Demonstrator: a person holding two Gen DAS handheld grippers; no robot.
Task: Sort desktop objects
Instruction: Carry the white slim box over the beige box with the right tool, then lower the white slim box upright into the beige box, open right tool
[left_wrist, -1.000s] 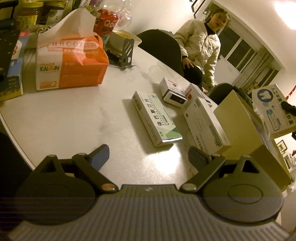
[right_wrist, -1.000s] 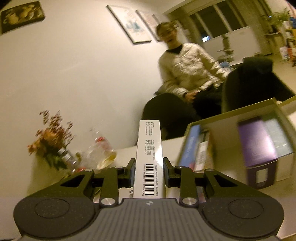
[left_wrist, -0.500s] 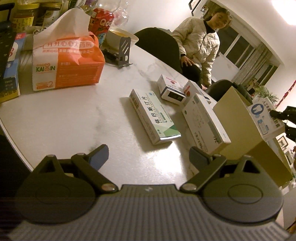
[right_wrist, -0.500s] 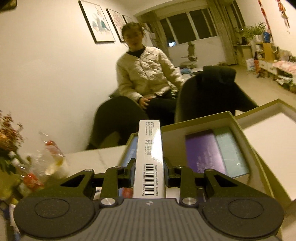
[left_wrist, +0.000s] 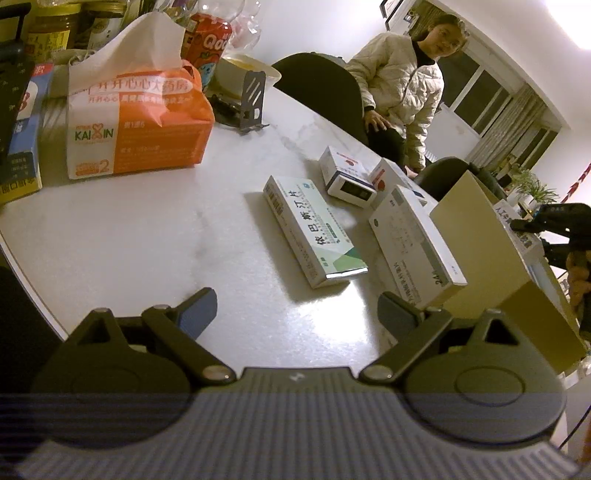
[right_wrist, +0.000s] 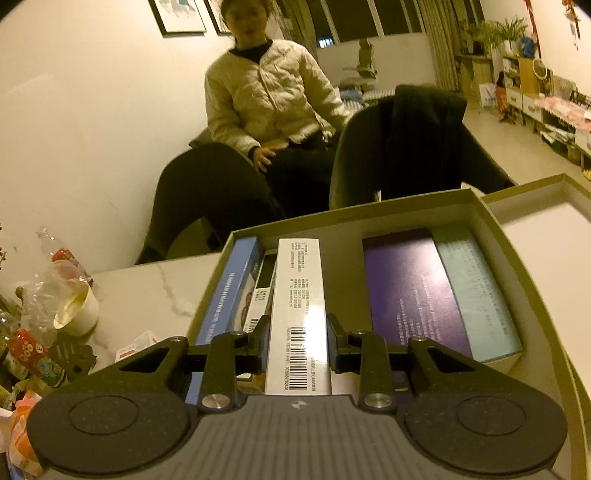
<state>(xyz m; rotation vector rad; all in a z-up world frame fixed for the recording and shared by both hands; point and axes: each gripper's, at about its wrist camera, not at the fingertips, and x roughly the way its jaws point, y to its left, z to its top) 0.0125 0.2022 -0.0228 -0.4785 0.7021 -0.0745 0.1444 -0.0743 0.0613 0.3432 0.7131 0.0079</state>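
Note:
My right gripper (right_wrist: 298, 332) is shut on a white medicine box (right_wrist: 297, 295) with a barcode, held edge-up over the open cardboard storage box (right_wrist: 351, 218). Inside that box lie a blue box (right_wrist: 232, 291), a purple box (right_wrist: 410, 291) and a pale teal box (right_wrist: 476, 291). From the left wrist view the right gripper (left_wrist: 546, 225) shows at the far right with the white box (left_wrist: 517, 225) above the storage box's wall (left_wrist: 476, 251). My left gripper (left_wrist: 295, 310) is open above the table, empty. Ahead of it lie a green-and-white medicine box (left_wrist: 314, 229), a long white box (left_wrist: 417, 243) and two small boxes (left_wrist: 347, 177).
An orange tissue pack (left_wrist: 136, 122), jars, a red drink bottle (left_wrist: 205, 44) and a metal stand (left_wrist: 253, 99) crowd the table's far left. A person in a pale jacket (right_wrist: 266, 96) sits on a dark chair behind the white table (left_wrist: 129, 240). The box lid (right_wrist: 546, 240) lies to the right.
The right gripper has tipped downward and come over the storage box, still holding the white box. The left gripper has stayed in place, open.

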